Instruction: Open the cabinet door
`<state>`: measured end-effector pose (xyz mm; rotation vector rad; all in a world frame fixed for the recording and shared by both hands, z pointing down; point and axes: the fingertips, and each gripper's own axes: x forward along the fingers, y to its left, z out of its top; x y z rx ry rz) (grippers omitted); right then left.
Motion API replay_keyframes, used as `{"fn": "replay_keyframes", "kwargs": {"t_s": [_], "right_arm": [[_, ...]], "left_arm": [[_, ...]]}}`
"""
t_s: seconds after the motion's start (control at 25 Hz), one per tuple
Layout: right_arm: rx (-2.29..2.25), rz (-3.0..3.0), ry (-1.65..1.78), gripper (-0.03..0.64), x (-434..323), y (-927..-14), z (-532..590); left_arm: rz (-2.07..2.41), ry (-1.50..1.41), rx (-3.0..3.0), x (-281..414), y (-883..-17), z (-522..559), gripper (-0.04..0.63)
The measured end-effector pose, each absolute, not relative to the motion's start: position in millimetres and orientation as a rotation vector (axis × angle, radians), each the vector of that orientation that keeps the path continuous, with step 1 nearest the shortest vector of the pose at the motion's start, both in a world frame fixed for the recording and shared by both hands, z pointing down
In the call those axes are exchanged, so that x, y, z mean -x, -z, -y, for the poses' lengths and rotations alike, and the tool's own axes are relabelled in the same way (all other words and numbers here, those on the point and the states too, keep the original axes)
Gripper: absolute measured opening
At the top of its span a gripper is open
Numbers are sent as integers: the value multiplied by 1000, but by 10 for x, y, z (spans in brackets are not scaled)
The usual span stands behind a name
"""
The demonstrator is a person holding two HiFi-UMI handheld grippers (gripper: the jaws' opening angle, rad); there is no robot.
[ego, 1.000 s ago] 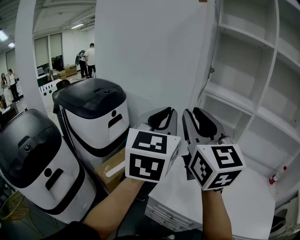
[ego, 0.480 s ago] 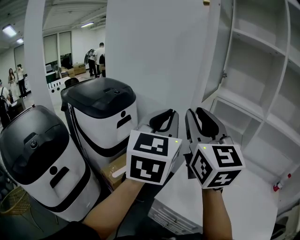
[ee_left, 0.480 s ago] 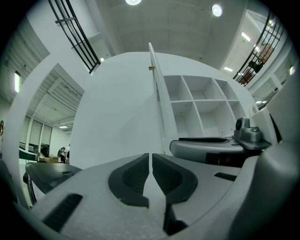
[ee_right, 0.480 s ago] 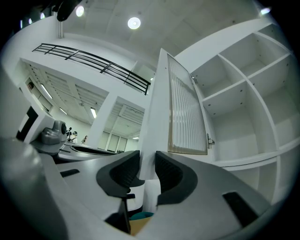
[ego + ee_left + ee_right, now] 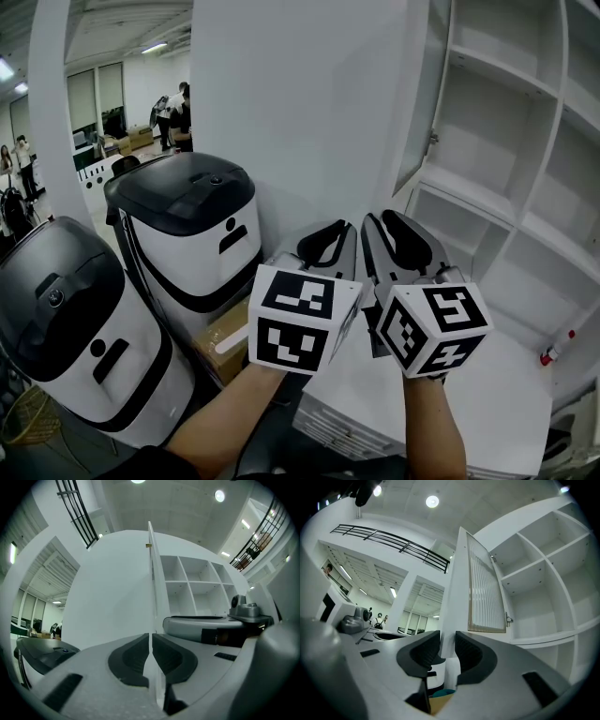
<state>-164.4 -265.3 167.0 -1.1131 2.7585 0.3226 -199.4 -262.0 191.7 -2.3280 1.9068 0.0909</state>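
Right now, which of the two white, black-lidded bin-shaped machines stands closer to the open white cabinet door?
The upper one in the head view, beside the white cabinet door; the other sits lower left, farther away.

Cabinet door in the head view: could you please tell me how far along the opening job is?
Done: the tall white cabinet door stands swung wide, baring the white shelves behind it. In hand: nothing. The left gripper is shut on nothing, and the right gripper has its jaws slightly apart, with the door's edge only seen beyond them. Left: apparently little, beyond drawing the grippers away.
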Motion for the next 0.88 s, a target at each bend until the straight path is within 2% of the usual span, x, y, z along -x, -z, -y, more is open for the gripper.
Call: {"fn": "replay_keyframes", "kwargs": {"t_s": [0.36,0.4,0.44,0.88], "right_arm": [[1107,-2778,-309,106,1527,-1720,2607],[1116,-2774,-312,101,1497,-1727,2607],[1131,-2769,-316,66,1453,-1730,2617],[1156,-2777,-276,52,1018,-1790,2805]], "left_arm": [[-1887,-110,2368,1836,-1981,2641,32],[-1894,-113,2363,1825,-1985,2639,27],[-1902,-115,2356,1815,-1985,2637,23],[-1996,-125,2264,1706,-1983,2587,18]]}}
